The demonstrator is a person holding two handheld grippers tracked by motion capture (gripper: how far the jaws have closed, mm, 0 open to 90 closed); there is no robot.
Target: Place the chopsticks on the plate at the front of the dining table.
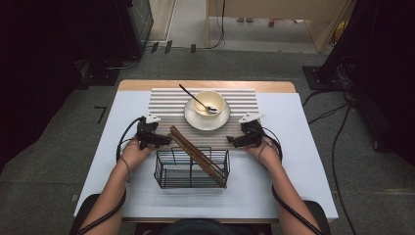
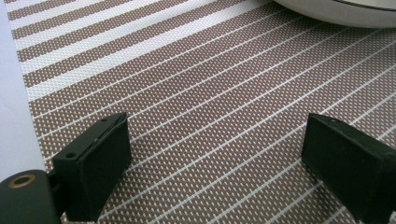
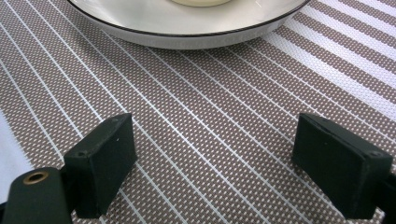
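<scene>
A cream bowl (image 1: 208, 102) with a spoon (image 1: 196, 100) in it stands on a white saucer (image 1: 207, 121) on a brown-and-white striped placemat (image 1: 166, 103). Brown chopsticks (image 1: 195, 154) lean out of a black wire basket (image 1: 192, 169) at the table's front. My left gripper (image 1: 164, 140) rests low over the mat left of the saucer, jaws wide apart with nothing between them (image 2: 215, 163). My right gripper (image 1: 233, 141) sits right of the saucer (image 3: 187, 23), open and empty too (image 3: 212, 163). The saucer's rim (image 2: 336, 11) shows at the top of the left gripper view.
The mat lies on a white sheet (image 1: 293, 147) covering the wooden table (image 1: 205, 85). Cables (image 1: 337, 127) trail on the grey floor to the right. Dark equipment (image 1: 122, 34) stands beyond the table's far left.
</scene>
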